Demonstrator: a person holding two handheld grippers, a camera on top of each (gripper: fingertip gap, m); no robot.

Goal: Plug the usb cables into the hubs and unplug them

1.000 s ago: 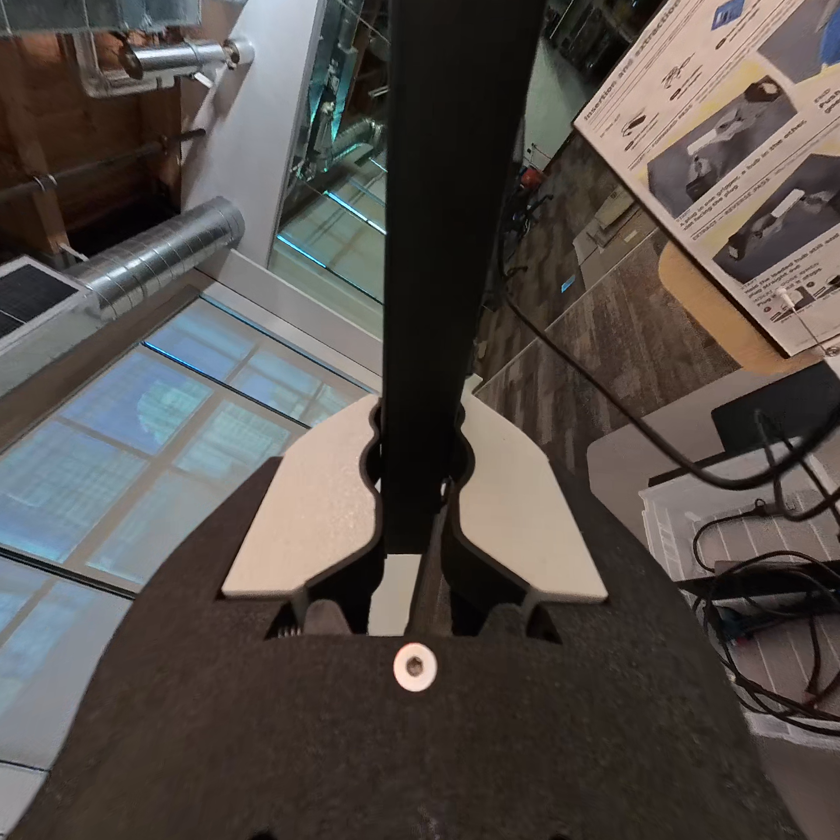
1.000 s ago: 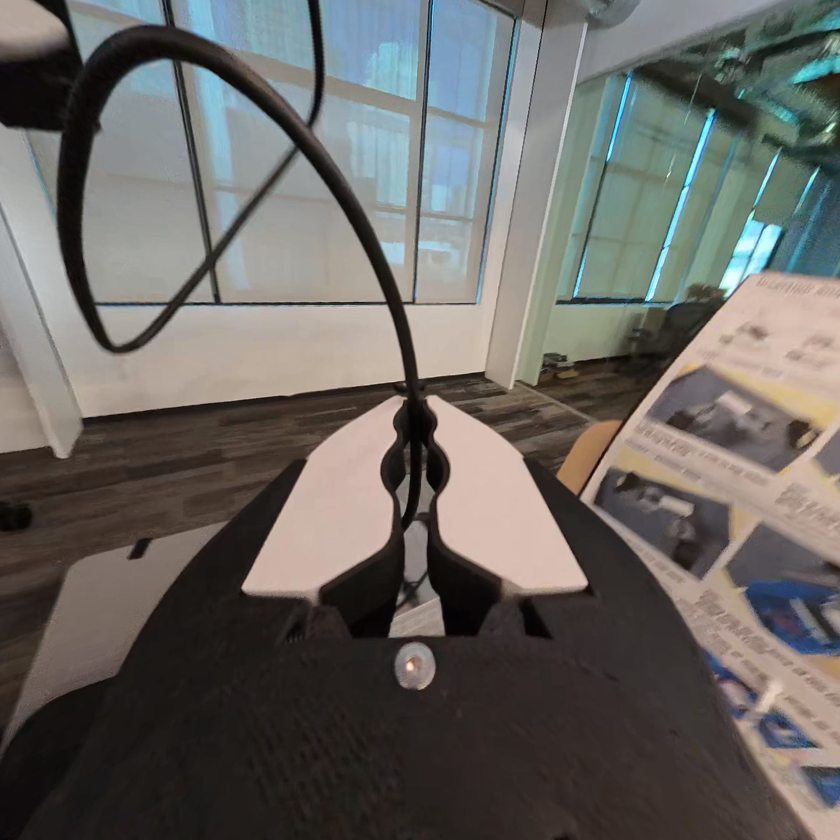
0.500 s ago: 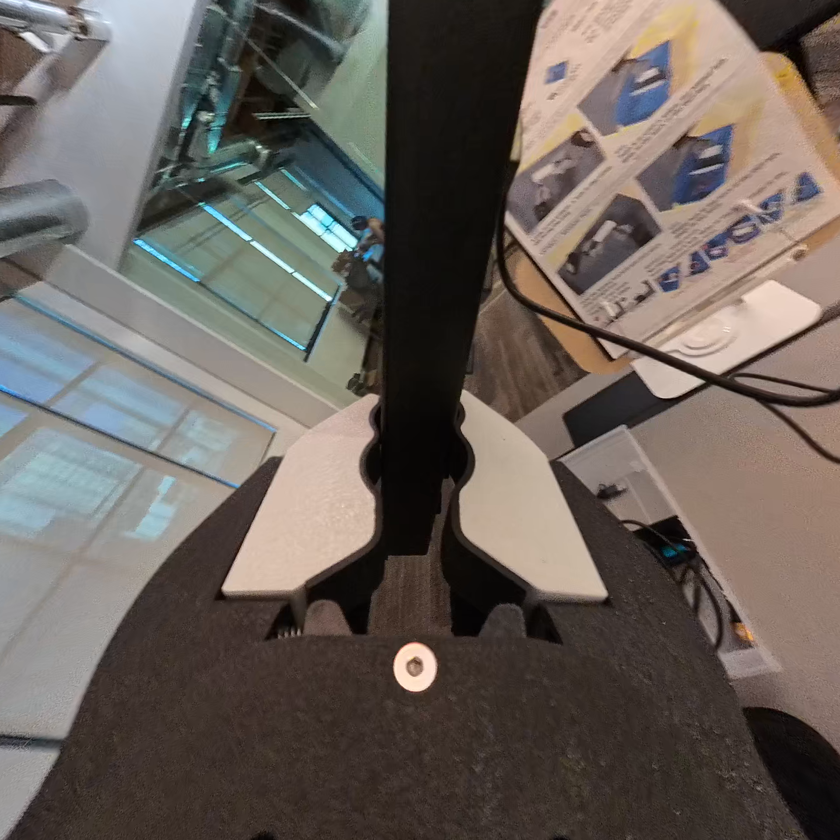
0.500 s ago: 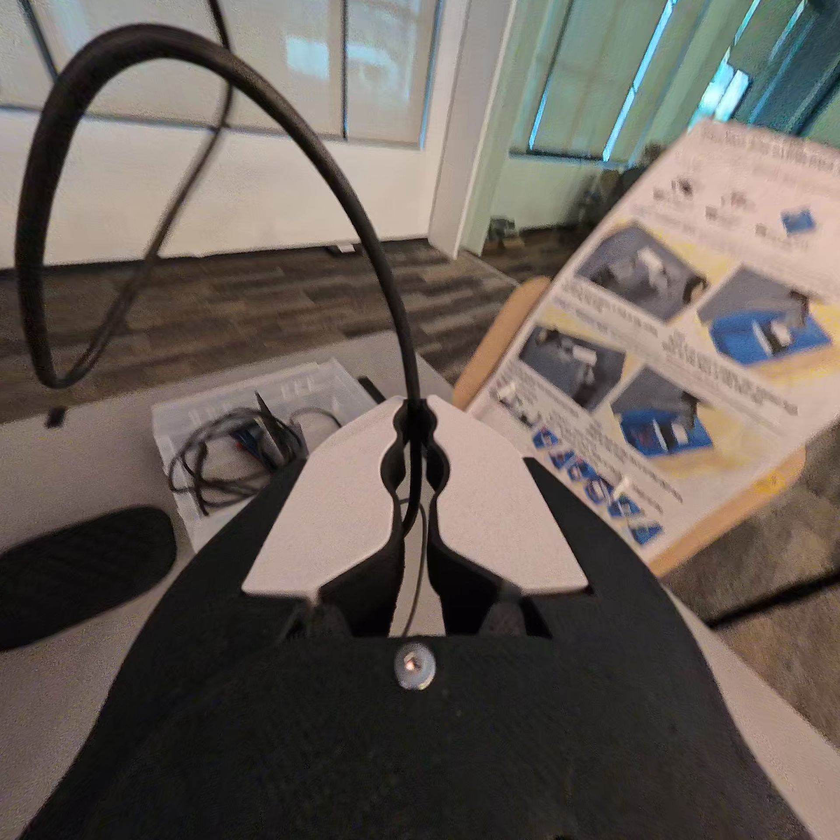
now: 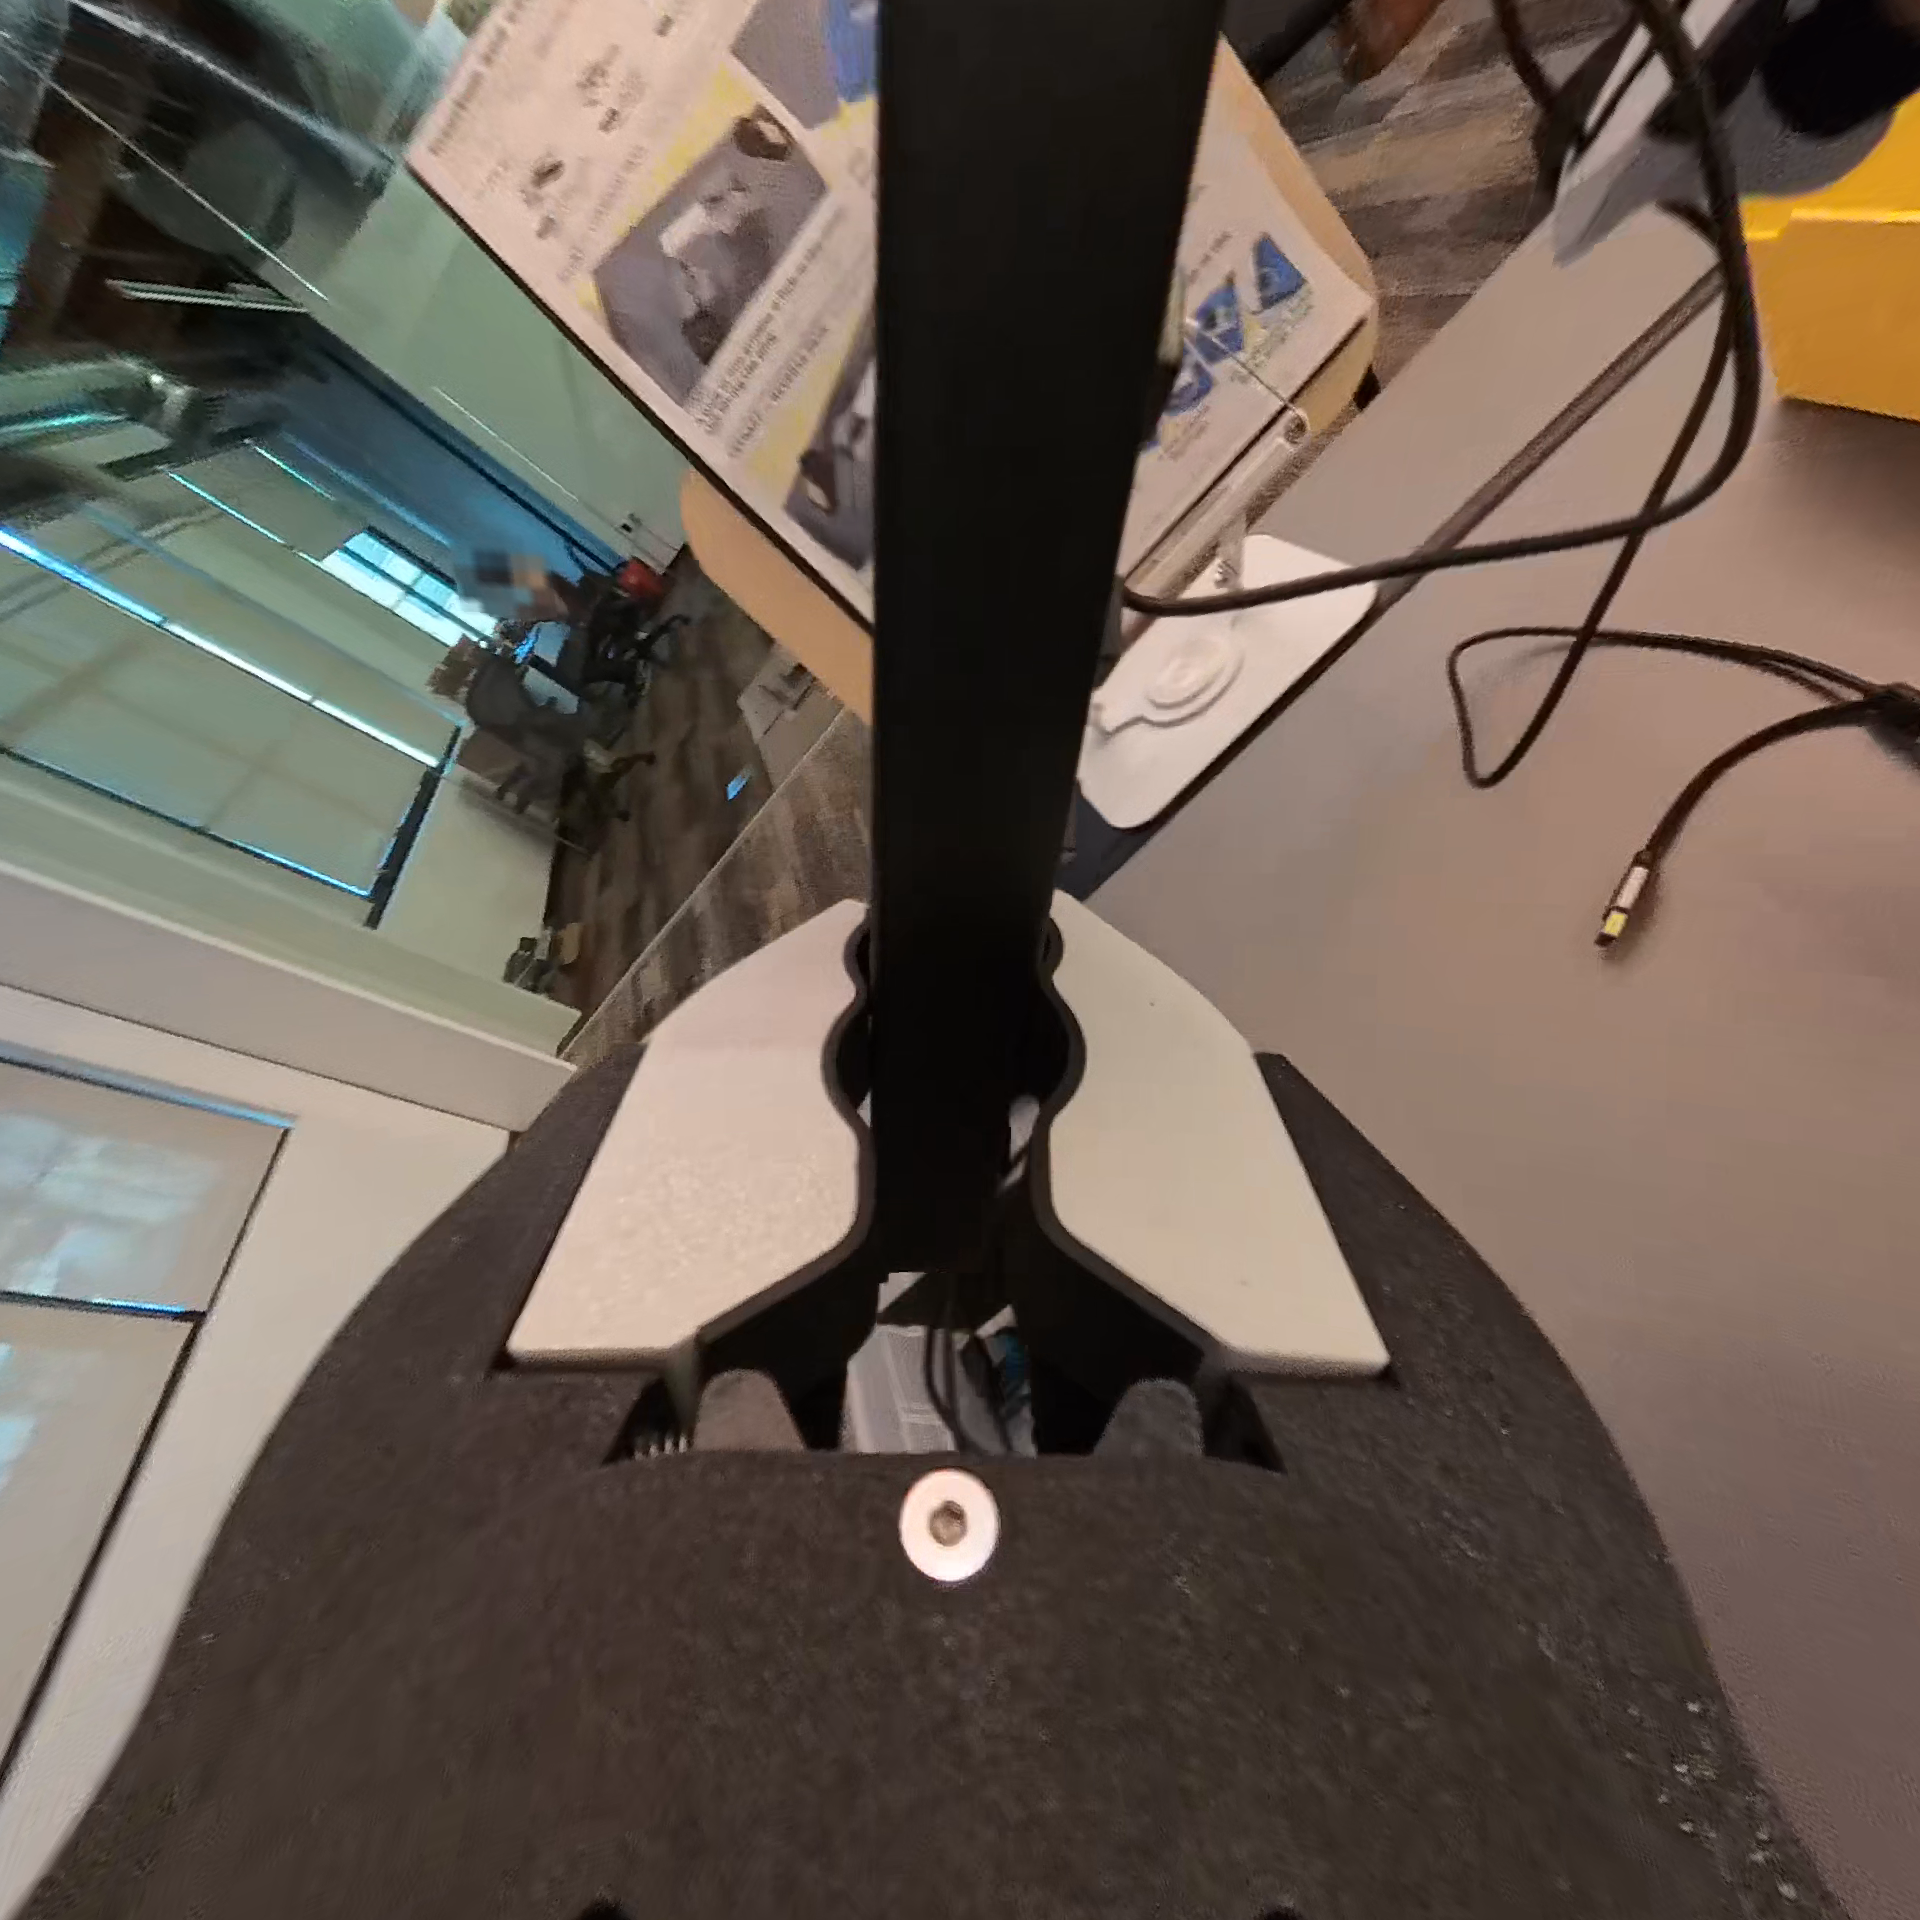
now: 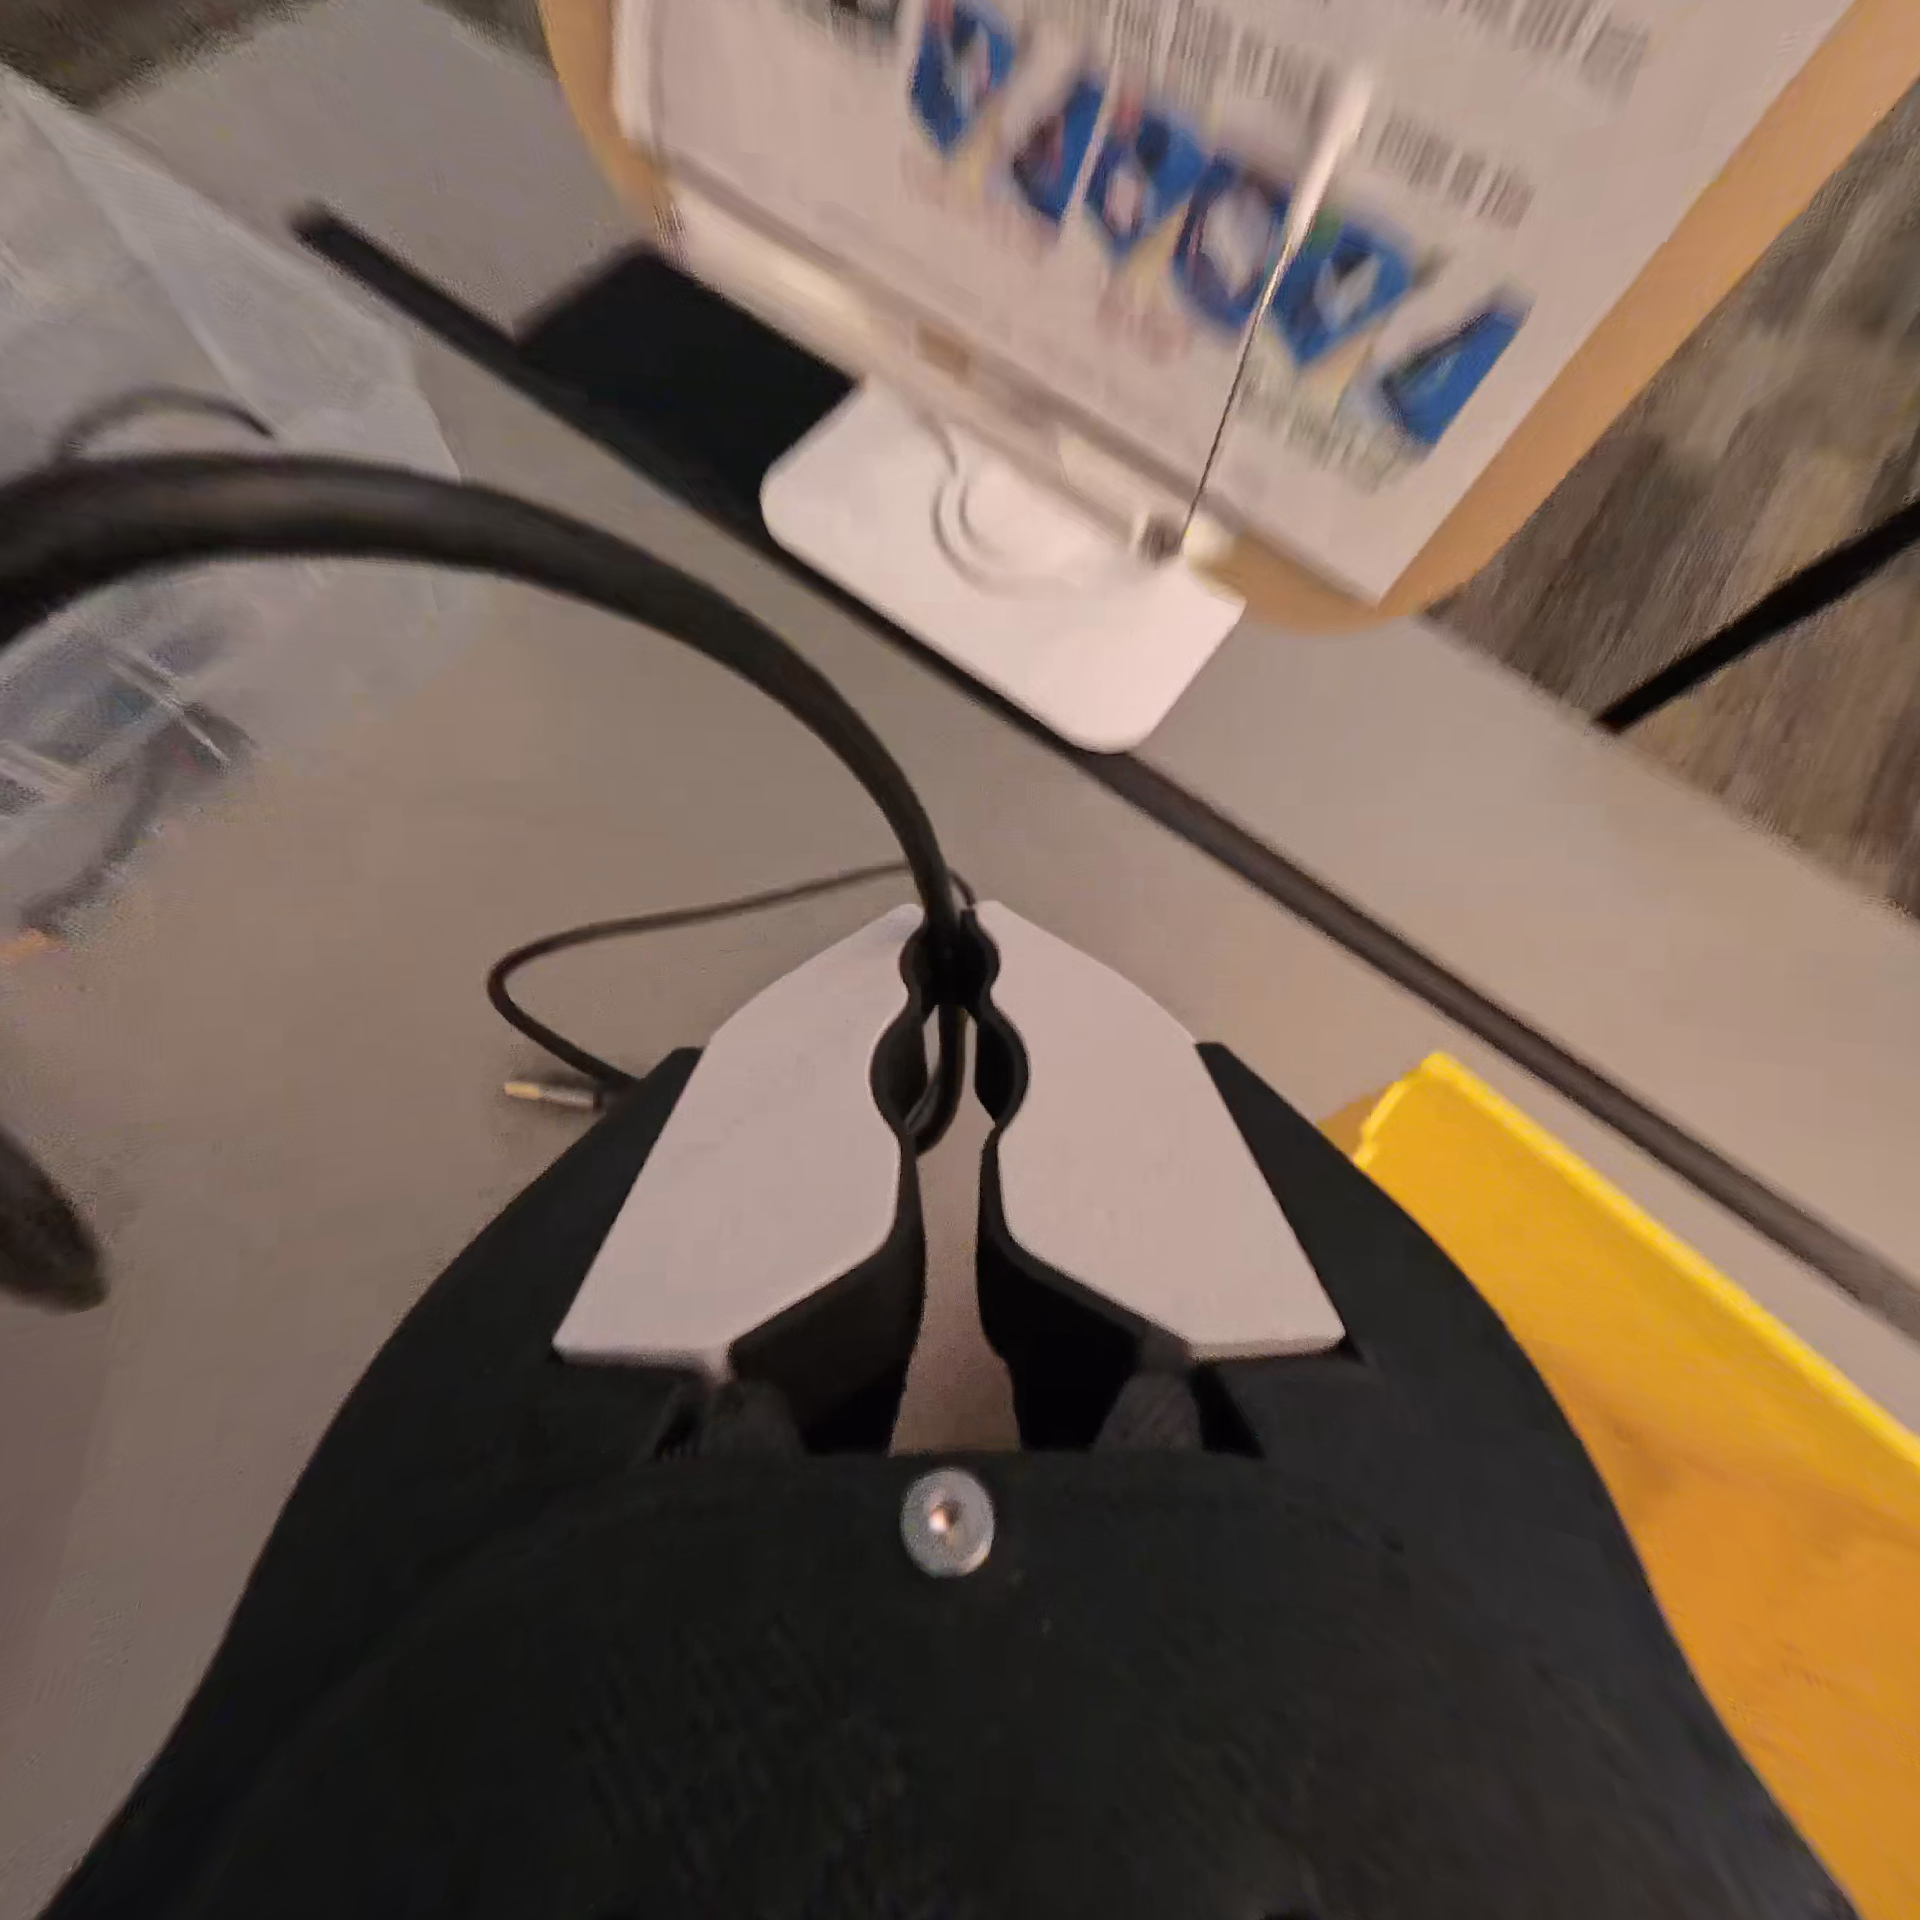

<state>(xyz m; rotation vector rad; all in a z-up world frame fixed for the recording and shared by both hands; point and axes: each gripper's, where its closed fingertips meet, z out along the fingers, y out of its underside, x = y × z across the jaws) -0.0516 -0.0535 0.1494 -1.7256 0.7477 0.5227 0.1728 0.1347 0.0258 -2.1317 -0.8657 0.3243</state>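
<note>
Left gripper (image 5: 956,935) clamps a long black hub (image 5: 1029,468) running up frame centre — a loose USB plug (image 5: 1623,906) lies at right on the grey table (image 5: 1558,1039). Right gripper (image 6: 945,925) pinches a black cable (image 6: 582,551) arching to the left edge.

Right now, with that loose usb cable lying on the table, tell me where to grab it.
Probably the plug housing, just behind its metal tip, from above, pinching across its narrow width. It lies flat on the table with bare surface either side, and its cable trails away behind.
</note>
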